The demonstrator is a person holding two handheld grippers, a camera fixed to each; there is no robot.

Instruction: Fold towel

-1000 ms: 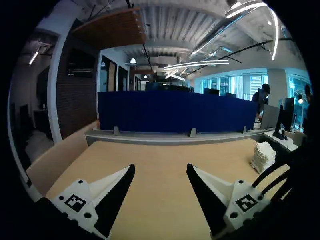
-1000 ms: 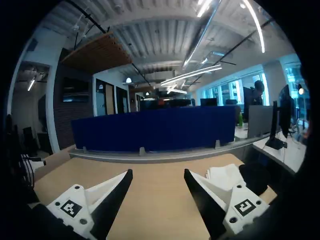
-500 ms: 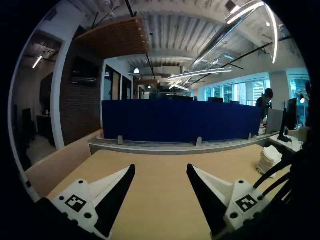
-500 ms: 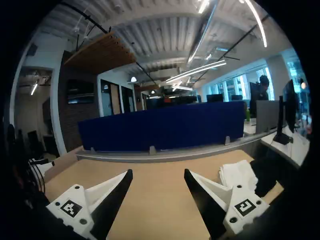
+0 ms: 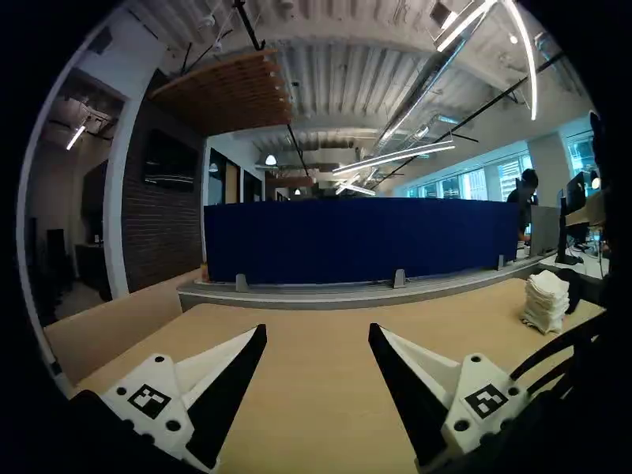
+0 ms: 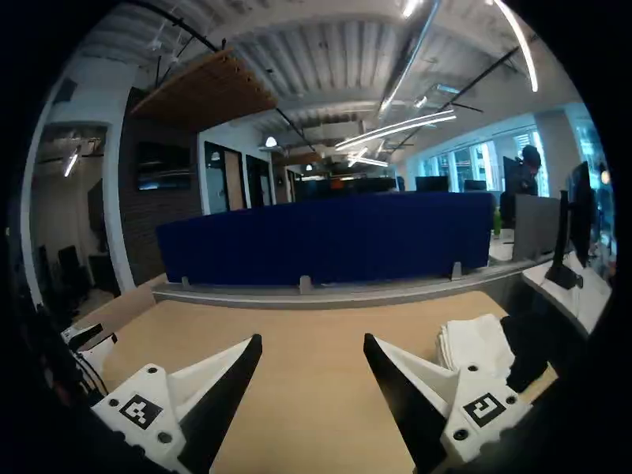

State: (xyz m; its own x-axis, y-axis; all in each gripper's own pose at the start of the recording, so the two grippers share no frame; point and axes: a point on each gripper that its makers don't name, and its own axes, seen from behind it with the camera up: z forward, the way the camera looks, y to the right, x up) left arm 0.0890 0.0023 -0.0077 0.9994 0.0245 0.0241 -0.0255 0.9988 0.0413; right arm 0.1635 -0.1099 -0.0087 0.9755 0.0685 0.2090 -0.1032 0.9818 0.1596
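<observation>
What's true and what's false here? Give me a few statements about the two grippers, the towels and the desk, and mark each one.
1. The left gripper is open and holds nothing. True.
2. The right gripper is shut on a towel. False: it is open, with nothing between its fingers.
3. A stack of folded white towels sits on the wooden desk. True.
4. A towel lies spread flat between the left gripper's fingers. False: there is bare desk there.
5. The partition at the back of the desk is red. False: it is blue.
</observation>
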